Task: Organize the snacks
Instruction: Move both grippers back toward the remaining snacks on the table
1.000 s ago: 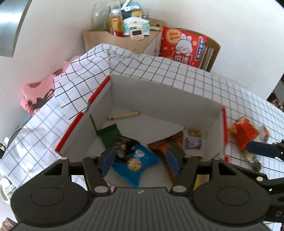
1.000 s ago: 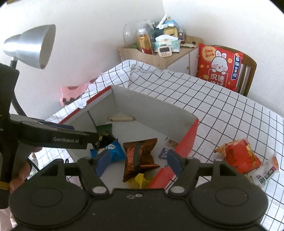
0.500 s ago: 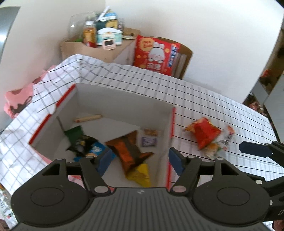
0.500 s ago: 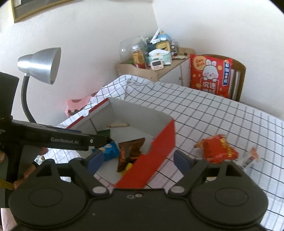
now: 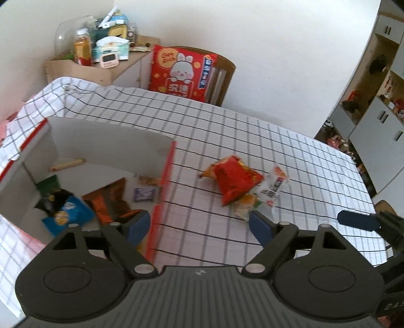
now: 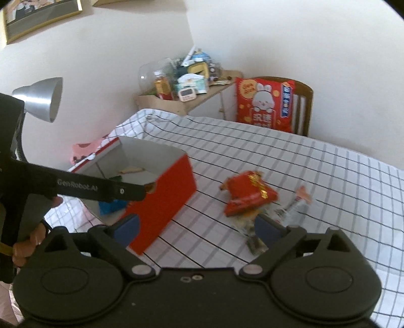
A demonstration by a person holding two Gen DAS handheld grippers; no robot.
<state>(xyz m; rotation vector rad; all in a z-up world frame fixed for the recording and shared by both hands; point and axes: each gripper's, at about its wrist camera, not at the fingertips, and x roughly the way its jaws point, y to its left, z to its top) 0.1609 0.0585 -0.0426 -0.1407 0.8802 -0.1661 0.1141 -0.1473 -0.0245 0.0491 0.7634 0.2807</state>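
The left wrist view looks down into the box (image 5: 111,141), open at the top, and shows what lies in it: a blue pack (image 5: 67,214), an orange-brown pack (image 5: 108,199), a small purple pack (image 5: 143,194), a green pack (image 5: 48,183) and a thin roll (image 5: 67,164) by the far wall. Outside the box, on the checked cloth (image 5: 277,141), a red pack (image 5: 234,180) lies with a white sachet (image 5: 274,186) just beside it and a pale pack (image 5: 246,205) partly under it. The left gripper (image 5: 200,224) hangs above the box's red edge and the cloth; its jaws are opening, widely spread, with nothing between the blue pads (image 5: 137,224). One blue fingertip of the right gripper (image 5: 357,220) enters at the right edge. The right wrist view sits lower and sees the box (image 6: 161,196) from outside: its red side wall hides most of the contents, only the roll (image 6: 131,170) and a bit of blue showing. This view alone shows a lamp (image 6: 41,99), a picture frame (image 6: 40,15) on the wall, and a hand (image 6: 32,237) holding the left gripper's black body (image 6: 83,188) over the box. The right gripper (image 6: 198,228) hangs over the cloth between the box and the red pack (image 6: 248,193); its jaws are opening, spread wide and empty, the right pad (image 6: 266,227) just in front of the pale pack (image 6: 248,222). Both views show a red cushion (image 5: 180,73) on a chair.
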